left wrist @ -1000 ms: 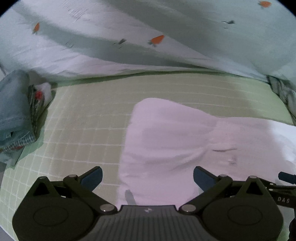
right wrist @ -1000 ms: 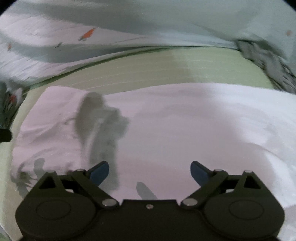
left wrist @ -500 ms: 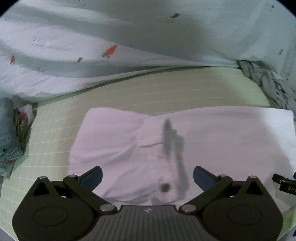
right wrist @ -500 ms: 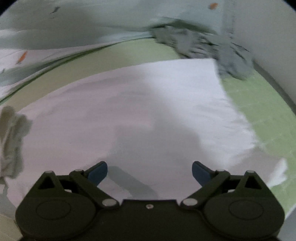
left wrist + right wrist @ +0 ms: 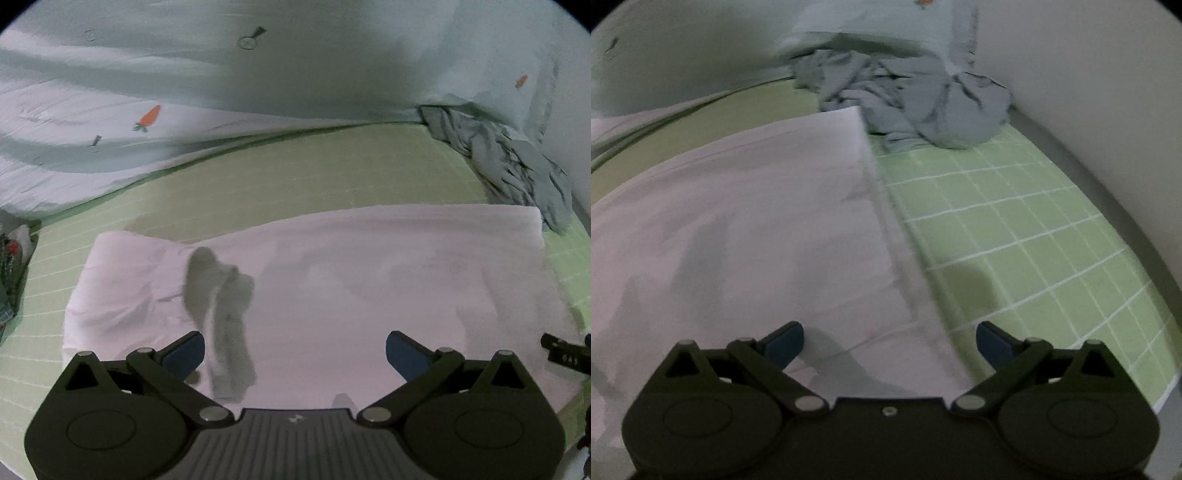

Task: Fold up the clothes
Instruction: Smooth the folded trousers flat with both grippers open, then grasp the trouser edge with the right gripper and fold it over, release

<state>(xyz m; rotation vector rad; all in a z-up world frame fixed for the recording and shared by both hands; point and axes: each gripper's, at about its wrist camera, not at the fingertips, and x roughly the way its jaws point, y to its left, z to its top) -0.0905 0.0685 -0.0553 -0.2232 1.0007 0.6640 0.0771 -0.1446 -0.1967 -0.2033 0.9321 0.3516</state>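
Garment (image 5: 369,280), pale pink, spread flat on green checked sheet (image 5: 1015,229).

Garment's right hem runs straight w/ sheet bare beside it; grey crumpled clothes (image 5: 923,107) touch its far right corner, carrot-print blanket (image 5: 147,122) bunched behind its far edge, more clothes (image 5: 11,266) well off its left end. My left gripper (image 5: 293,349) hovers over garment's near edge, jaws wide apart, nothing btwn them. My right gripper (image 5: 890,339) over the right hem, jaws opening, no cloth pinched; hem passes under the gap.
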